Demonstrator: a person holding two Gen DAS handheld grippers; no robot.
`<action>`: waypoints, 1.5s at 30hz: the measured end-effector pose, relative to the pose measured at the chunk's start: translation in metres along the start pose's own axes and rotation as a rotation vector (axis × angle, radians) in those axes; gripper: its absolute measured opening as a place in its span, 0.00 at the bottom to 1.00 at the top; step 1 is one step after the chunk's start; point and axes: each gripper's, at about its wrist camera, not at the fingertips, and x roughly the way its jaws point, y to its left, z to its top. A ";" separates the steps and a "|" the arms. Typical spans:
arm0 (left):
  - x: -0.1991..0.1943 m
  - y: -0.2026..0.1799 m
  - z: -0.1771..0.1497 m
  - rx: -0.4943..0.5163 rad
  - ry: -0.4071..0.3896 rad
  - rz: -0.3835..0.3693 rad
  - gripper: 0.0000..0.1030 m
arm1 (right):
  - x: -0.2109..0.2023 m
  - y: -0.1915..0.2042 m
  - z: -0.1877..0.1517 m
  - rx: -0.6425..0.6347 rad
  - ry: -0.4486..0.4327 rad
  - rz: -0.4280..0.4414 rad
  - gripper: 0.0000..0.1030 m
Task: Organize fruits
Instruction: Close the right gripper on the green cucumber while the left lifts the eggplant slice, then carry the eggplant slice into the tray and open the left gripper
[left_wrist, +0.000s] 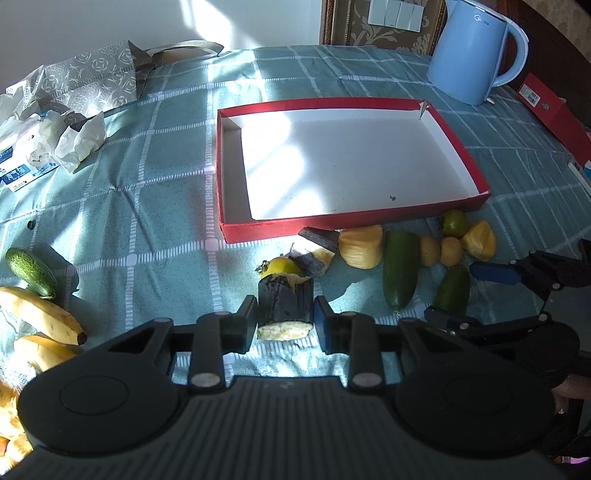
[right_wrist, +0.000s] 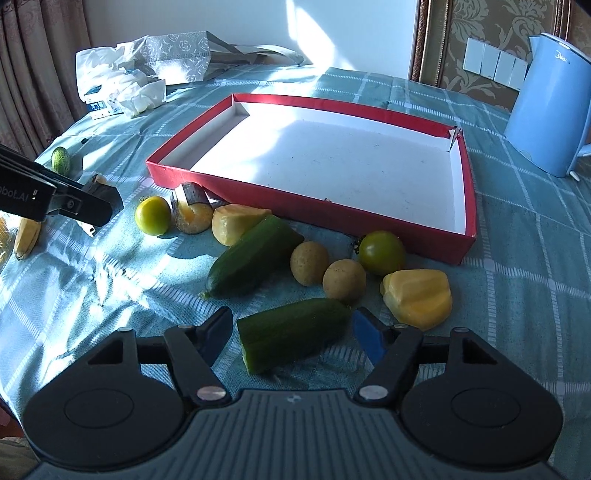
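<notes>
Pinching a dark-skinned fruit chunk (left_wrist: 285, 308), the left gripper (left_wrist: 285, 320) contrasts with right gripper (right_wrist: 291, 332) fingers spread around a cucumber piece (right_wrist: 291, 338).

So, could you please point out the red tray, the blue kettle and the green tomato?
red tray (right_wrist: 280, 206), right wrist view, near wall.
blue kettle (right_wrist: 546, 122), right wrist view, body.
green tomato (right_wrist: 382, 253), right wrist view, centre.
</notes>
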 end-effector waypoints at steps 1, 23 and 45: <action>0.000 0.000 0.001 0.003 0.000 0.001 0.28 | 0.002 -0.001 0.001 -0.002 0.001 -0.001 0.70; -0.003 -0.009 0.049 0.059 -0.083 -0.040 0.28 | -0.020 0.002 0.000 -0.012 0.000 0.008 0.63; 0.134 -0.028 0.151 0.079 0.000 0.023 0.29 | -0.069 -0.030 -0.011 0.085 -0.036 -0.066 0.63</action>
